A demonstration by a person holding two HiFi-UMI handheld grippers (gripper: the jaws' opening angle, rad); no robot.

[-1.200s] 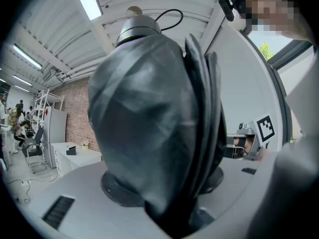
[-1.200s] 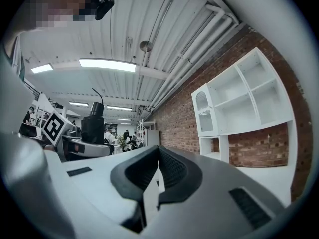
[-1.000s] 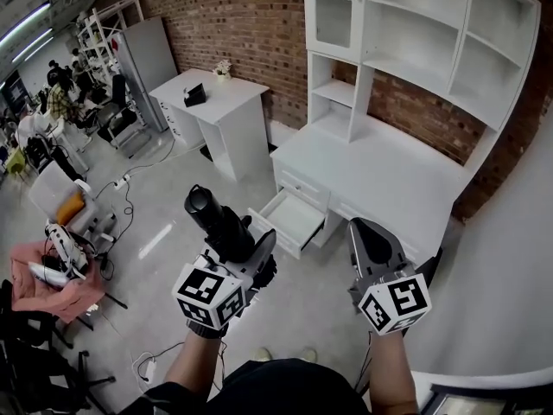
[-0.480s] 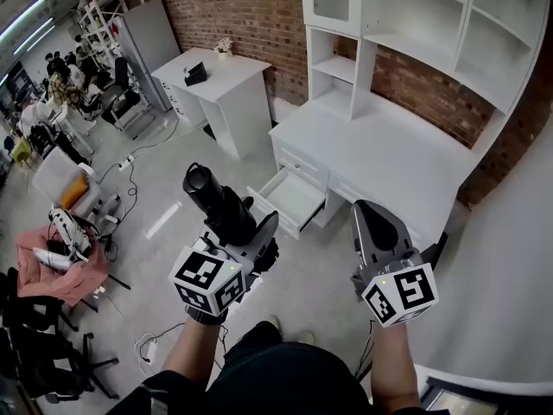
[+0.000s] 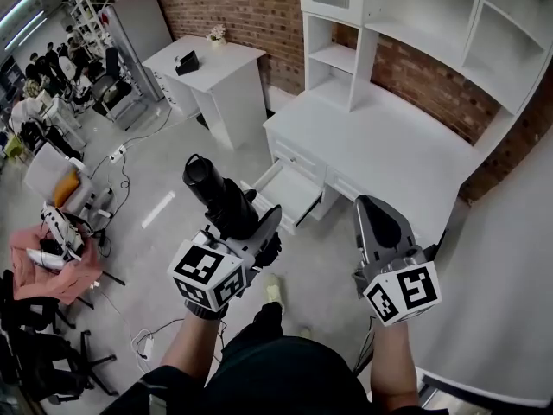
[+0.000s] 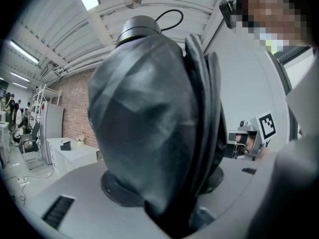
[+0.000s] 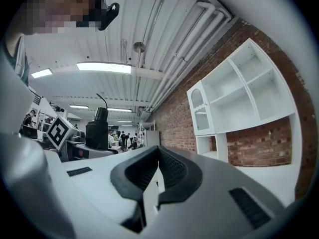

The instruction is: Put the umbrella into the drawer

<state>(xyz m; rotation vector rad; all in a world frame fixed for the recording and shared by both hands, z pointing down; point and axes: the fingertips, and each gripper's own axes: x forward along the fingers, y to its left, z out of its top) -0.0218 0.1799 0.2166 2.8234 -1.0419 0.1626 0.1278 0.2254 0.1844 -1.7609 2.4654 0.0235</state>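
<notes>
A black folded umbrella [image 5: 219, 201] sticks up and forward out of my left gripper [image 5: 248, 232], which is shut on its lower part. In the left gripper view the umbrella [image 6: 149, 123] fills the frame between the jaws of the left gripper [image 6: 164, 185]. The open white drawer [image 5: 287, 194] juts from the desk [image 5: 389, 150] just ahead of the umbrella's tip. My right gripper [image 5: 373, 207] hovers to the right in front of the desk, shut, with nothing in it; its pads [image 7: 172, 169] meet at the tip. The right gripper view also shows the umbrella [image 7: 97, 129] at left.
A white hutch with shelves [image 5: 406, 24] stands on the desk against a brick wall. A second white table [image 5: 207, 67] is at the back left. People, chairs and cables [image 5: 52, 119] crowd the left floor. A pink cloth [image 5: 52, 271] lies near left. My shoe [image 5: 272, 292] is below.
Both grippers have moved forward toward the desk, and the open drawer now lies closer to the umbrella's tip. The hold on the umbrella is unchanged.
</notes>
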